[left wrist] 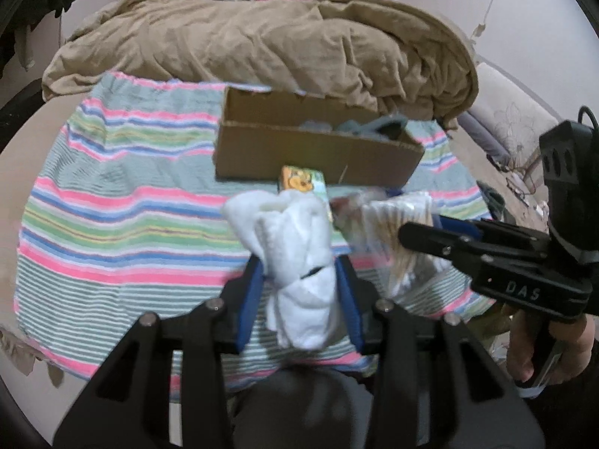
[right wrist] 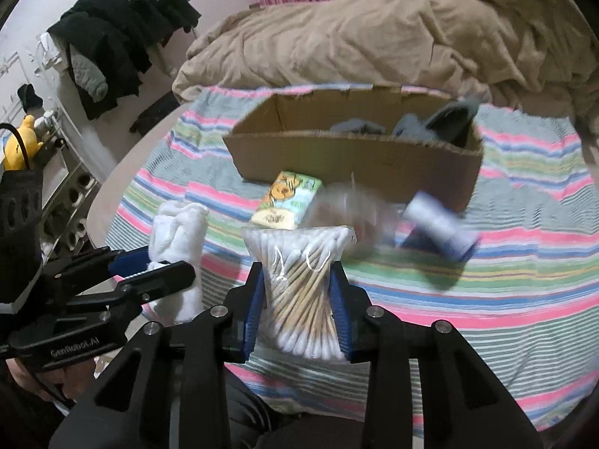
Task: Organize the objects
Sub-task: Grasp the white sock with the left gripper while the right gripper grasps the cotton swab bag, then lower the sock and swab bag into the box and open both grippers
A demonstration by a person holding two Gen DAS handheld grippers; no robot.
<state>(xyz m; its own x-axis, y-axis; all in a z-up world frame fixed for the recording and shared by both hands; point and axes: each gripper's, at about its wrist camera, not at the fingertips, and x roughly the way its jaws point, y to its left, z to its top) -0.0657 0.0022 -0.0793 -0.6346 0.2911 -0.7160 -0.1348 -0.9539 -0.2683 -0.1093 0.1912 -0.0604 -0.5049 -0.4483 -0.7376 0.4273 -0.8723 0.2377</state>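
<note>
My left gripper (left wrist: 299, 265) is shut on a rolled white towel (left wrist: 295, 262), held above the striped cloth (left wrist: 123, 202); the towel also shows in the right wrist view (right wrist: 179, 232). My right gripper (right wrist: 297, 273) is shut on a clear bag of cotton swabs (right wrist: 299, 280), which also shows in the left wrist view (left wrist: 397, 235). An open cardboard box (left wrist: 307, 149) stands ahead with grey cloth items (right wrist: 430, 127) inside. A small tissue pack (right wrist: 286, 202) with a cartoon print lies in front of the box. A white tube (right wrist: 441, 224) lies blurred at right.
A crumpled beige blanket (left wrist: 262, 41) lies behind the box. Dark clothes (right wrist: 123, 37) hang at left, with a yellow plush toy (right wrist: 20, 142) on a shelf. A blurred clear packet (right wrist: 348, 209) lies by the tissue pack.
</note>
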